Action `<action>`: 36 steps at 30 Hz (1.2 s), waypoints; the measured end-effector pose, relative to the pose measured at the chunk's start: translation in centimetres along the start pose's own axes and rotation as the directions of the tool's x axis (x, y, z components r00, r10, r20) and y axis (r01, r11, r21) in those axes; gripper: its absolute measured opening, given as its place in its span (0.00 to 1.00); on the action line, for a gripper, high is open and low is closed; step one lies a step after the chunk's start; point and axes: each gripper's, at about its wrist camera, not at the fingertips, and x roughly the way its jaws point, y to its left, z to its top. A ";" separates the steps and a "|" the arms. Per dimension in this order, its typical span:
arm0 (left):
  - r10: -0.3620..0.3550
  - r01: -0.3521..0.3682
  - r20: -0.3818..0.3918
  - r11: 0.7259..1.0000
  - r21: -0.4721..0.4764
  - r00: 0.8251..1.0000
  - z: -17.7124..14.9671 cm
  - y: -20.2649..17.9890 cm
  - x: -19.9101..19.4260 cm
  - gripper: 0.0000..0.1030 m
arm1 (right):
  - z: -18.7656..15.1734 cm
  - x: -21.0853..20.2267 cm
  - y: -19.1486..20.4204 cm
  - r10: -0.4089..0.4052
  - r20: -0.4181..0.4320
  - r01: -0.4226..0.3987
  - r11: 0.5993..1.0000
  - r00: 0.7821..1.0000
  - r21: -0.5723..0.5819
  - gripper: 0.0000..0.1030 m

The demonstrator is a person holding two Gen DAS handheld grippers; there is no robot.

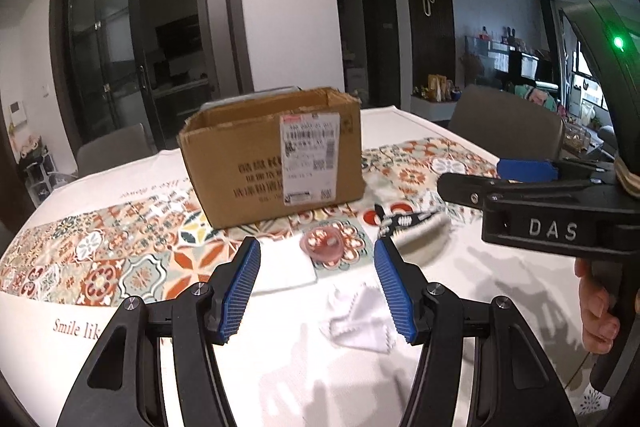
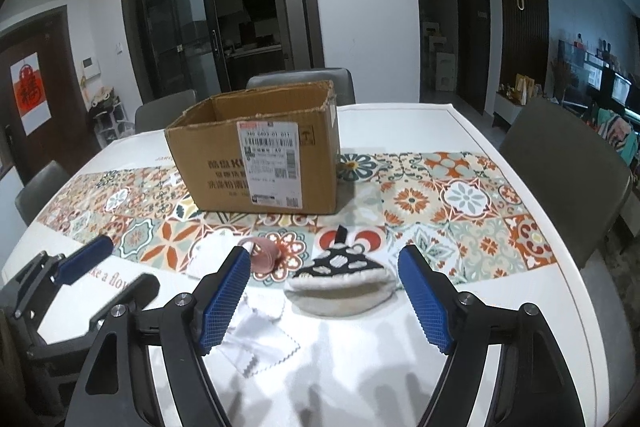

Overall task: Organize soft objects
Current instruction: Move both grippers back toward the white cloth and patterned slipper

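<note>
An open cardboard box stands on the patterned runner. In front of it lie a pink round soft item, a black-and-white patterned pouch with a fleecy rim, a flat white cloth and a crumpled white cloth with a zigzag edge. My left gripper is open and empty, above the white cloths. My right gripper is open and empty, just before the pouch; it also shows at the right of the left wrist view.
The table has a white cloth with red lettering and a tiled runner. Grey chairs stand around it. The box's inside is mostly hidden from here.
</note>
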 end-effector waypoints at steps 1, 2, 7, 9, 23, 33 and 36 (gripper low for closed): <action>-0.011 0.011 -0.006 1.000 0.000 1.000 -0.3 -0.2 0.1 0.57 | -0.3 0.1 -0.1 -0.001 -0.004 0.001 1.000 1.000 0.004 0.75; -0.017 0.017 -0.013 1.000 0.000 1.000 -0.6 -0.4 0.2 0.57 | -0.5 0.1 -0.2 0.001 -0.007 -0.001 1.000 1.000 0.006 0.75; -0.042 0.042 -0.053 0.999 0.003 0.998 -1.8 -1.1 1.1 0.57 | -1.5 0.5 -0.7 0.005 -0.022 -0.004 1.000 1.000 0.016 0.75; -0.049 0.049 -0.072 0.999 0.005 0.996 -2.1 -1.4 1.5 0.56 | -1.8 0.7 -1.0 0.002 -0.027 -0.002 1.000 1.000 0.026 0.75; -0.044 0.048 -0.165 0.999 0.017 0.985 -3.4 -3.1 5.0 0.57 | -2.8 4.0 -3.7 0.024 -0.054 -0.019 0.995 0.998 0.100 0.75; -0.043 0.046 -0.231 0.999 0.008 0.972 -3.7 -3.3 8.1 0.56 | -2.3 7.4 -5.3 0.058 -0.088 -0.043 0.987 0.994 0.158 0.75; -0.040 0.043 -0.249 0.999 0.004 0.968 -3.7 -3.3 8.8 0.56 | -2.2 8.4 -5.5 0.063 -0.098 -0.046 0.984 0.993 0.169 0.75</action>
